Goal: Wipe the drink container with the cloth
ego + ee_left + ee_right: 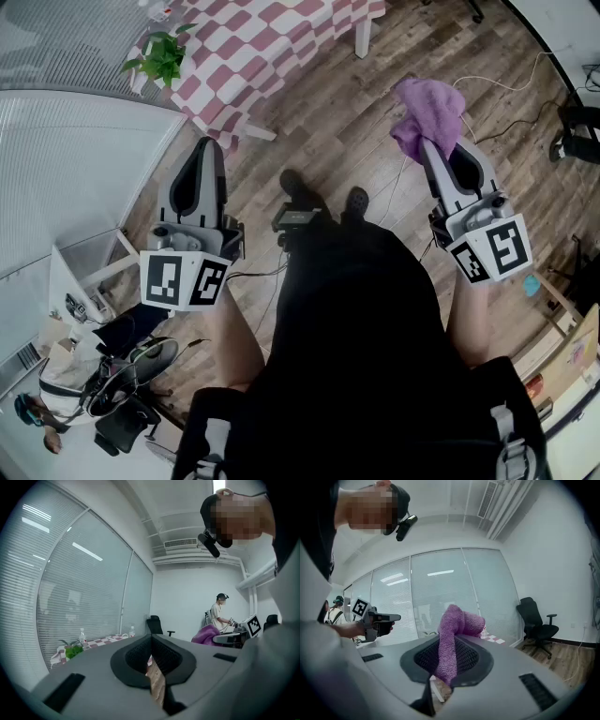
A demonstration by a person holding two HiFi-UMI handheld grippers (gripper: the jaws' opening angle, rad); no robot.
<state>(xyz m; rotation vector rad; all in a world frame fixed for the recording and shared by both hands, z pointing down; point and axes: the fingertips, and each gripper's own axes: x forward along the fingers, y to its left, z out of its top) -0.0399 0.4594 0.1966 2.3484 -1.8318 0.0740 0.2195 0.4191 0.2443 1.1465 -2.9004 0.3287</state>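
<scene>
My right gripper [435, 148] is shut on a purple cloth [428, 111], held level over the wooden floor. In the right gripper view the cloth [453, 632] is pinched between the jaws and flops over their tips. My left gripper [208, 144] is level on the left, shut and empty; its jaws [151, 643] meet with nothing between them. Two small clear bottles [82, 637] [132, 631] stand far off on a pink-and-white checkered table [272, 37]. Both grippers are well short of that table.
A potted green plant [161, 56] stands at the table's left corner. Glass walls with blinds run on the left. A black office chair [155, 624] is by the wall and another chair [537, 620] to the right. A second person [219, 613] works in the background. Cables lie on the floor.
</scene>
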